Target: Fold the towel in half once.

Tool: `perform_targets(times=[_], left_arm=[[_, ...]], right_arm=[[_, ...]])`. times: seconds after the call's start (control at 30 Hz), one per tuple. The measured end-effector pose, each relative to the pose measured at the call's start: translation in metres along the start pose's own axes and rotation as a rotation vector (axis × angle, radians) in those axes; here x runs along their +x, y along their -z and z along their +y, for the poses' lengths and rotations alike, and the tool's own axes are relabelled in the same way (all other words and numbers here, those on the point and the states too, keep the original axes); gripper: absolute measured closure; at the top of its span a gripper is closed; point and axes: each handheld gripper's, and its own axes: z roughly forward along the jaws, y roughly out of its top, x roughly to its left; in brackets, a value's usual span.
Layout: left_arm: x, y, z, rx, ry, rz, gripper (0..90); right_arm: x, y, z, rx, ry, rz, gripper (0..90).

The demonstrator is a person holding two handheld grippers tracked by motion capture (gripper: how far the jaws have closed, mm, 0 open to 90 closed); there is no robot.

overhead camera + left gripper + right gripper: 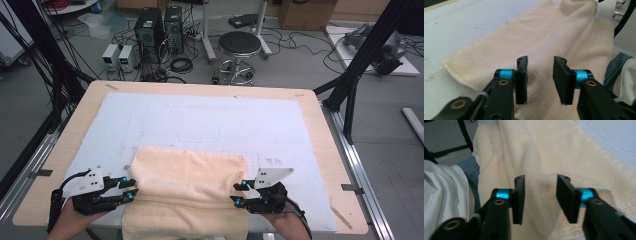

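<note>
A cream towel [190,175] lies folded at the near edge of the pale mat [210,115], and its front part hangs over the table edge. My left gripper [133,189] sits at the towel's left edge, jaws pointing inward. In the left gripper view its jaws [541,61] stand apart on either side of a raised ridge of the towel [506,42], and the pads do not press on it. At the towel's right edge my right gripper [237,193] points left. Its jaws [541,180] are likewise apart over a fold of the towel [549,150].
The mat lies on a wooden tabletop [325,140]. Black frame posts [360,65] stand at the right and left. A stool [239,47] and computer towers [150,30] stand on the floor beyond the table. The person's white garment [444,187] and jeans [470,170] are close behind the towel.
</note>
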Motion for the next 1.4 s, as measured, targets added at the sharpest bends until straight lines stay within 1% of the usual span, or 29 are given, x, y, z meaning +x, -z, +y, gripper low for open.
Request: perform_targets(times=[0.03, 0.07, 0.13, 0.2, 0.3, 0.37, 0.4, 0.47, 0.5, 0.53, 0.6, 0.63, 0.7, 0.73, 0.8, 0.83, 0.9, 0.93, 0.97, 1.0, 1.03, 1.1, 1.13, 1.17, 1.27, 1.3, 1.33, 1.37, 1.4], left_arm=[[0.001, 0.003, 0.001, -0.010, 0.003, 0.001, 60.4], [0.003, 0.005, 0.003, -0.023, 0.002, 0.006, 58.4], [0.009, 0.005, 0.008, -0.036, 0.013, 0.012, 56.8], [0.018, 0.000, 0.014, -0.042, 0.025, 0.014, 55.2], [0.028, -0.011, 0.018, -0.028, 0.026, 0.022, 54.3], [0.034, -0.022, 0.018, -0.006, 0.036, 0.022, 53.1], [0.036, -0.027, 0.017, 0.015, 0.037, 0.021, 52.4], [0.042, -0.038, 0.013, 0.077, 0.019, 0.035, 50.9], [0.044, -0.041, 0.011, 0.095, 0.023, 0.034, 50.7], [0.047, -0.045, 0.008, 0.128, 0.034, 0.029, 50.7], [0.049, -0.048, 0.003, 0.162, 0.052, 0.016, 50.0], [0.050, -0.049, -0.001, 0.179, 0.052, 0.010, 50.0], [0.049, -0.050, -0.008, 0.209, 0.067, -0.005, 51.2], [0.049, -0.050, -0.011, 0.216, 0.084, -0.016, 52.5], [0.048, -0.049, -0.013, 0.204, 0.096, -0.026, 56.0], [0.048, -0.049, -0.013, 0.203, 0.097, -0.025, 59.4], [0.046, -0.049, -0.012, 0.215, 0.079, -0.017, 65.5], [0.045, -0.049, -0.011, 0.221, 0.060, -0.009, 71.1], [0.044, -0.049, -0.010, 0.226, 0.045, 0.000, 75.3], [0.044, -0.049, -0.008, 0.225, 0.040, -0.001, 79.3], [0.043, -0.048, -0.007, 0.230, 0.021, 0.016, 83.2], [0.043, -0.047, -0.006, 0.223, 0.015, 0.025, 85.3], [0.043, -0.045, -0.006, 0.214, 0.016, 0.036, 86.9], [0.043, -0.044, -0.006, 0.216, 0.015, 0.038, 88.5], [0.046, -0.040, -0.006, 0.188, 0.028, 0.042, 89.4], [0.049, -0.039, -0.005, 0.180, 0.029, 0.045, 89.3], [0.051, -0.038, -0.004, 0.158, 0.037, 0.059, 88.9], [0.053, -0.037, -0.003, 0.137, 0.049, 0.078, 83.2], [0.057, -0.037, -0.001, 0.122, 0.063, 0.097, 76.3]], right_arm=[[-0.001, 0.002, 0.000, -0.012, -0.008, -0.004, 54.0], [-0.002, 0.005, 0.001, -0.022, -0.017, -0.001, 53.7], [-0.007, 0.008, 0.006, -0.032, -0.019, -0.021, 51.7], [-0.015, 0.006, 0.010, -0.024, -0.022, -0.048, 50.2], [-0.029, -0.002, 0.012, -0.004, -0.044, -0.062, 47.8], [-0.037, -0.008, 0.008, 0.006, -0.063, -0.048, 46.1], [-0.040, -0.012, 0.007, 0.017, -0.076, -0.037, 45.1], [-0.045, -0.017, 0.004, 0.032, -0.089, -0.031, 43.5], [-0.048, -0.019, 0.002, 0.048, -0.101, -0.033, 42.9], [-0.049, -0.020, 0.001, 0.058, -0.106, -0.030, 43.0], [-0.051, -0.023, -0.001, 0.073, -0.108, -0.027, 45.2], [-0.052, -0.024, -0.002, 0.086, -0.109, -0.019, 47.5], [-0.051, -0.026, -0.005, 0.106, -0.104, -0.005, 55.6], [-0.050, -0.026, -0.007, 0.121, -0.107, 0.001, 61.4], [-0.048, -0.028, -0.010, 0.139, -0.086, 0.022, 70.2], [-0.046, -0.028, -0.011, 0.148, -0.083, 0.021, 73.6], [-0.043, -0.026, -0.013, 0.144, -0.065, 0.023, 81.1], [-0.043, -0.024, -0.013, 0.136, -0.064, 0.028, 84.9], [-0.042, -0.023, -0.012, 0.129, -0.060, 0.029, 86.0], [-0.042, -0.021, -0.011, 0.126, -0.053, 0.027, 86.8], [-0.042, -0.020, -0.010, 0.122, -0.046, 0.022, 87.1], [-0.040, -0.017, -0.007, 0.112, -0.037, 0.007, 87.5], [-0.040, -0.015, -0.006, 0.103, -0.029, 0.005, 87.6], [-0.040, -0.013, -0.004, 0.088, -0.030, 0.004, 87.7], [-0.042, -0.010, -0.002, 0.077, -0.037, 0.007, 87.7], [-0.043, -0.010, -0.002, 0.075, -0.046, 0.001, 85.7], [-0.046, -0.011, -0.001, 0.073, -0.054, -0.018, 74.4], [-0.051, -0.012, 0.000, 0.076, -0.079, -0.044, 71.5], [-0.054, -0.013, 0.001, 0.083, -0.092, -0.051, 69.0]])
